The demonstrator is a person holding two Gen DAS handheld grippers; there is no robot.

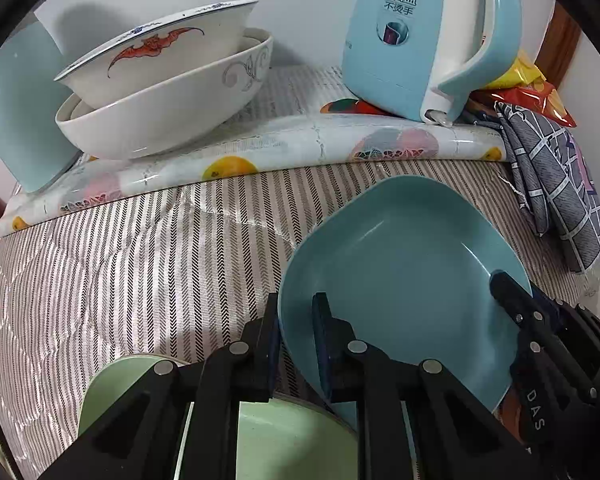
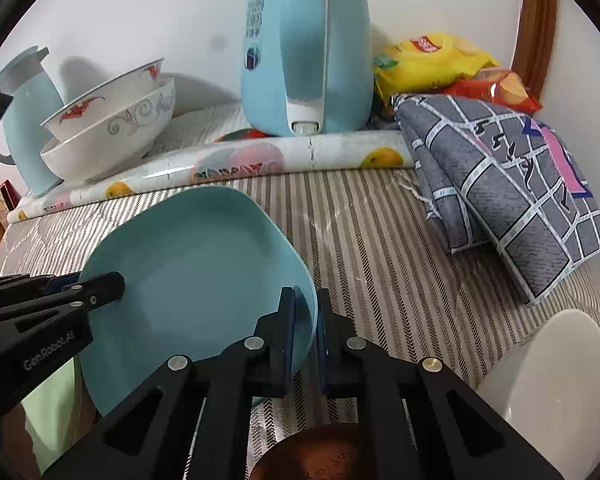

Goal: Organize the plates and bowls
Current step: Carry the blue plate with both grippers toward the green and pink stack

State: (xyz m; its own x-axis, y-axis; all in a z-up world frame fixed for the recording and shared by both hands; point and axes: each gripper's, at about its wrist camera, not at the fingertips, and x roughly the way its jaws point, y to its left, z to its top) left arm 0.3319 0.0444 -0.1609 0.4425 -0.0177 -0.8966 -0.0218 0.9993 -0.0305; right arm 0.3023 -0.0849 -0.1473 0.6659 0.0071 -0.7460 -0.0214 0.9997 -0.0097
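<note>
A square teal plate (image 1: 404, 264) is held tilted above the striped cloth, a pale green plate (image 1: 284, 428) lies below, and two white bowls (image 1: 160, 80) sit nested behind.

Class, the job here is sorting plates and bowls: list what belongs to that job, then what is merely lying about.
Belongs to the job:
blue plate
green plate
bat-patterned bowl
scroll-patterned bowl
left tool
right tool

Just lying about:
kettle
folded grey cloth
snack packets
blue jug
</note>
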